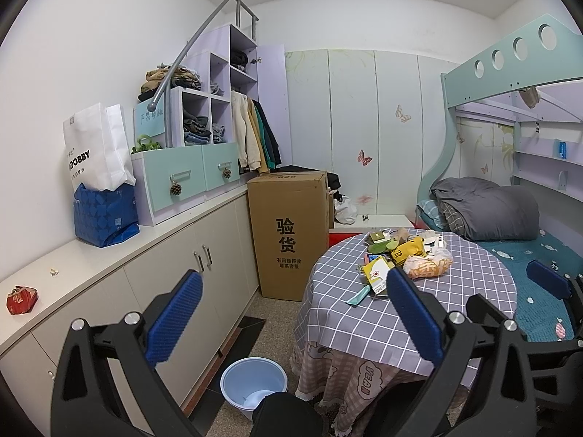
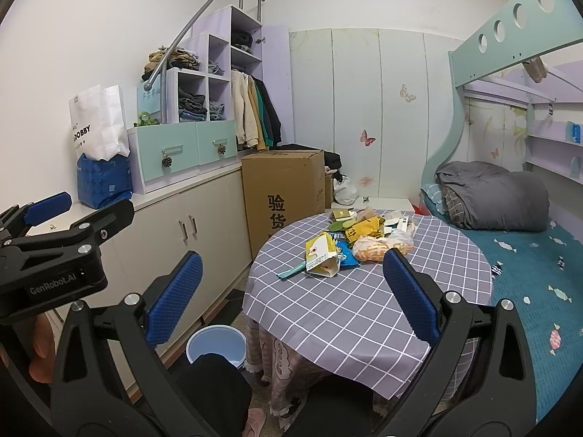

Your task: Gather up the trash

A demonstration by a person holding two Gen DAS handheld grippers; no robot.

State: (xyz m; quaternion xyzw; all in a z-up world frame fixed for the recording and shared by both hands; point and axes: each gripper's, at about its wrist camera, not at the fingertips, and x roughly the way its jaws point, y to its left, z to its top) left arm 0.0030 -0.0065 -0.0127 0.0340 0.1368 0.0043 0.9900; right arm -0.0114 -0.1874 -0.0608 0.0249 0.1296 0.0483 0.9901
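Here both grippers hang wide open and empty, near the viewer: the left gripper [image 1: 295,313] over the floor left of the round table [image 1: 455,331], the right gripper [image 2: 291,298] over the table's near edge. The trash pile [image 2: 359,242] lies on the table's far side. A blue bucket [image 1: 254,382] stands on the floor at the table's left.
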